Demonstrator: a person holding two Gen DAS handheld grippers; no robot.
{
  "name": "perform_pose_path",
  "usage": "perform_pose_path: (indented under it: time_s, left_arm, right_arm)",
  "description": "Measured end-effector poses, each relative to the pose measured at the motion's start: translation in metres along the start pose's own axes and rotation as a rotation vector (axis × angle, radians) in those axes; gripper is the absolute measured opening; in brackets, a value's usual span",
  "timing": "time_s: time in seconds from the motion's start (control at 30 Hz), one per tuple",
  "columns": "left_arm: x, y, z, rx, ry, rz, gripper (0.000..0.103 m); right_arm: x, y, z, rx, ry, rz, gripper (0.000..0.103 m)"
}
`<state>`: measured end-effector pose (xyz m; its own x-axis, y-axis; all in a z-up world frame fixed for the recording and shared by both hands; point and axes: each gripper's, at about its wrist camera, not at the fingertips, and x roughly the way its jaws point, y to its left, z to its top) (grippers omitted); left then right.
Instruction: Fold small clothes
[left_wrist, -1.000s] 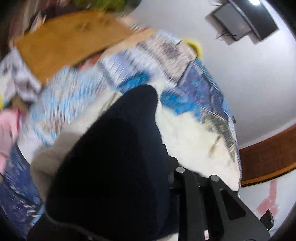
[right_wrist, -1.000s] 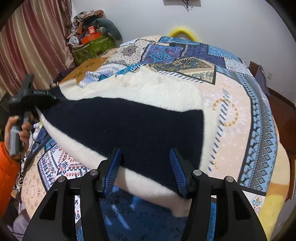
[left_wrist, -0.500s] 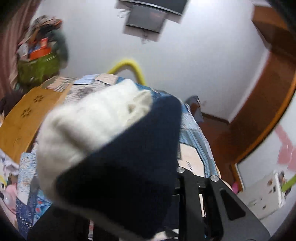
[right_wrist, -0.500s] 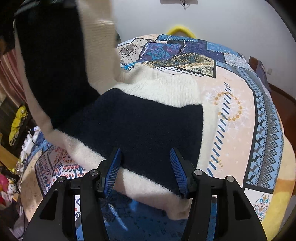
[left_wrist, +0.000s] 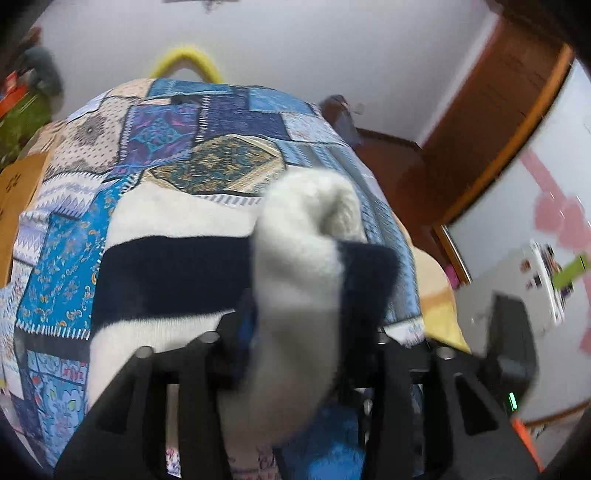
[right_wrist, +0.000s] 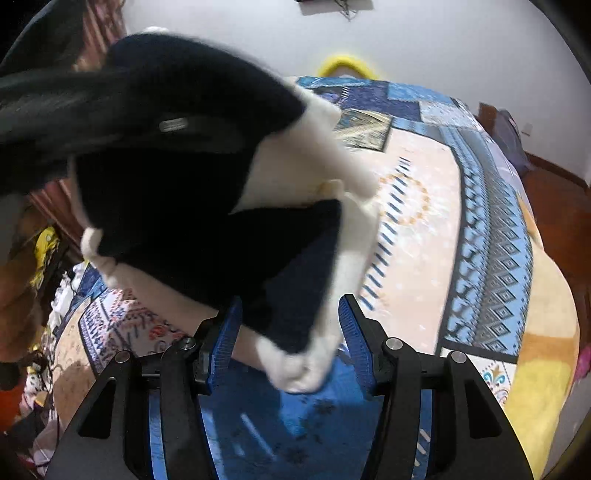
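Over the bed's (right_wrist: 480, 206) near edge, left tongs (left_wrist: 295, 328) clench the sweater's (right_wrist: 192, 229) end; right tongs (right_wrist: 291, 332) gape around its corner. Best laid edge to edge, then smoothed.

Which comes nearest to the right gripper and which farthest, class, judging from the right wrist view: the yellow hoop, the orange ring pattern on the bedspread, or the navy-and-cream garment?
1. Navy-and-cream garment: its corner lies between the right gripper's open jaws.
2. Orange ring pattern: mid-bedspread, beyond and to the right.
3. Yellow hoop: at the bed's far end, by the wall.
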<state>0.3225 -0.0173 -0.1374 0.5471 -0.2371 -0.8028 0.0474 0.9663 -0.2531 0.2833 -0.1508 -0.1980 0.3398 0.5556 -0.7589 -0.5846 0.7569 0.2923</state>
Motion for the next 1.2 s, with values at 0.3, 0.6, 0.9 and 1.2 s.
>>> perform_pose_path:
  time_s: [0.3,0.6,0.9,1.2]
  left_arm:
    - [-0.056,0.029,-0.007,-0.083,-0.067,-0.069,0.074]
    - [-0.025,0.098,-0.026,-0.172,0.007,0.078,0.085]
    - [-0.001,0.078,-0.048,-0.056,0.018,0.135,0.091]
    - [-0.006,0.072,-0.058,-0.016,-0.007,0.147,0.094]
  right_arm:
    - [0.008,-0.015,0.007,0.046,-0.008,-0.004,0.05]
    - [0.022,-0.031,0.027,0.021,-0.026,-0.065,0.05]
    - [-0.015,-0.054,0.053,0.079,-0.154,-0.138,0.05]
    - [-0.069,-0.026,0.049,0.054,-0.201,-0.064,0.06]
